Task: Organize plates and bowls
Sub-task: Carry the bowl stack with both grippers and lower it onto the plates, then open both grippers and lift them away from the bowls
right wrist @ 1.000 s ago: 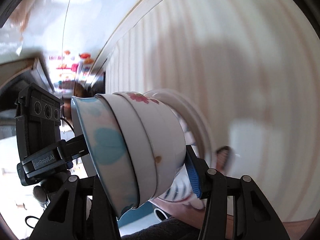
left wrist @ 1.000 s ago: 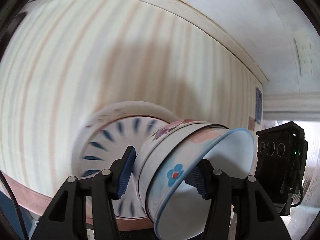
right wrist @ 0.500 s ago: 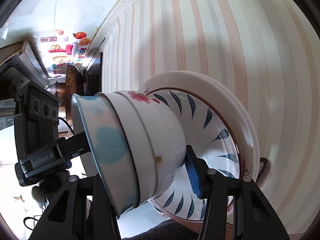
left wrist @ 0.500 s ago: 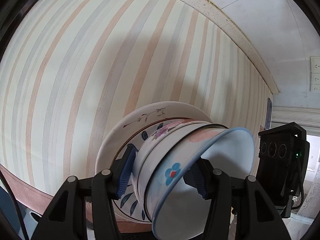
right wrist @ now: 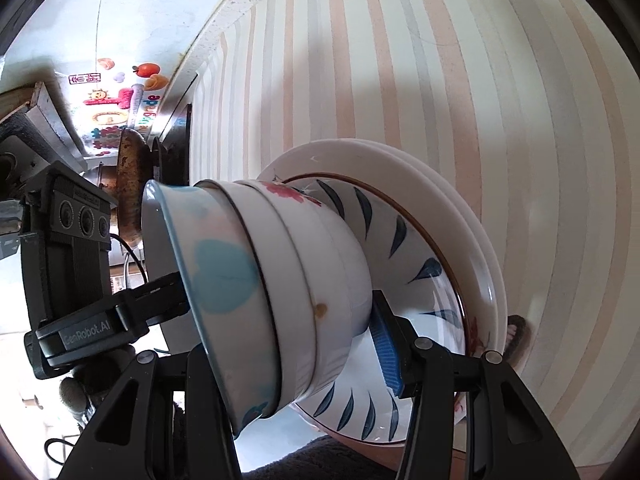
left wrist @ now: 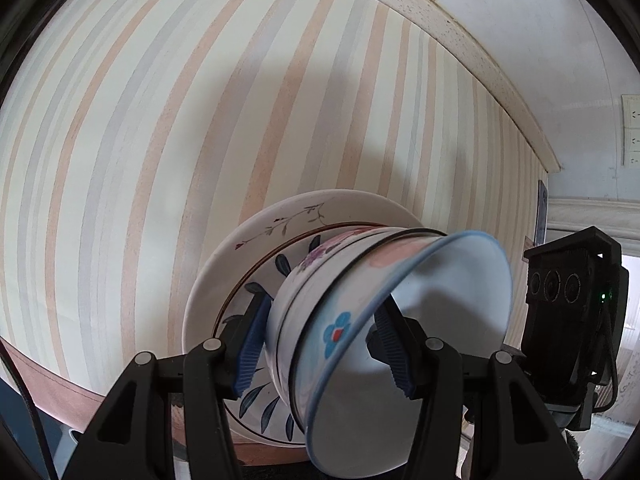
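A striped tablecloth in cream, peach and grey bands covers the table and fills most of both views; a pink-brown border runs along the table's near edge. On it, close to that near edge, lies a stack of plates: a large white plate with a thin twig-and-berry drawing at the bottom, and on top of it a smaller plate with dark blue leaf strokes and a brown rim line.

Over the leaf plate sits a nested stack of three bowls, tipped on its side in the wrist views, its mouth turned away from the plates. The outer bowl is pale blue with a blue rim and a blue flower; the two inside it are white with pink and purple flowers. Whether the stack's foot touches the leaf plate cannot be told.

The left gripper is clamped across the bowl stack, one blue ribbed pad on the foot side, the other inside the blue bowl. The right gripper grips the same stack from the opposite side, its visible pad pressed to the innermost bowl's base.
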### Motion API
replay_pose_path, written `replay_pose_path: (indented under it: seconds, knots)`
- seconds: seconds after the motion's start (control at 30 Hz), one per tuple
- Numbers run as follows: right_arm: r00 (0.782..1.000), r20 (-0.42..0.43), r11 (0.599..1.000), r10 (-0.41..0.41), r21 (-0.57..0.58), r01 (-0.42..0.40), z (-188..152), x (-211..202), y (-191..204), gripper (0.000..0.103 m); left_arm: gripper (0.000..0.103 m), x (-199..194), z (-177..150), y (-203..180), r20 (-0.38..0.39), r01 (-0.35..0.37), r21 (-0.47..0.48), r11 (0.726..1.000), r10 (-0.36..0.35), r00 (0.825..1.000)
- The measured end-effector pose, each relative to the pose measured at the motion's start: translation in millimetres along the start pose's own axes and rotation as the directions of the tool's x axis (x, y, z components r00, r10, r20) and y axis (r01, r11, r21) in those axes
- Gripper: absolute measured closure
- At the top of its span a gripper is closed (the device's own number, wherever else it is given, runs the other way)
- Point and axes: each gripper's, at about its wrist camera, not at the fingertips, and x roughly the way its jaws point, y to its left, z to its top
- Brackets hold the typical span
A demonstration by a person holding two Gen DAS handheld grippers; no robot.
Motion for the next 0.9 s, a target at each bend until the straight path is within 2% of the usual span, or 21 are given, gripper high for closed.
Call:
replay_pose_path:
  seconds: [0.4, 0.63, 0.73, 0.9]
  knots:
    - [0.999, 0.002, 0.999, -0.038, 0.001, 0.038, -5, -3, 2, 0.050, 0.052, -1, -5, -5, 0.021, -0.024, 0.023, 0.999, 0.024, 0.999]
    - [0.997, 0.031, 0.998, -0.069, -0.011, 0.069, -10, -14, 6, 0.050, 0.052, -7, -13, -11, 0.059, -0.072, 0.043, 0.997, 0.069, 0.996]
    - [0.994, 0.053, 0.995, -0.094, -0.037, 0.096, -14, -23, 12, 0.050, 0.052, -18, -19, -18, 0.107, -0.135, 0.069, 0.989, 0.127, 0.986]
    - [0.979, 0.128, 0.980, -0.156, -0.101, 0.169, -26, -51, 34, 0.046, 0.051, -43, -37, -30, 0.198, -0.254, 0.105, 0.962, 0.230, 0.953]
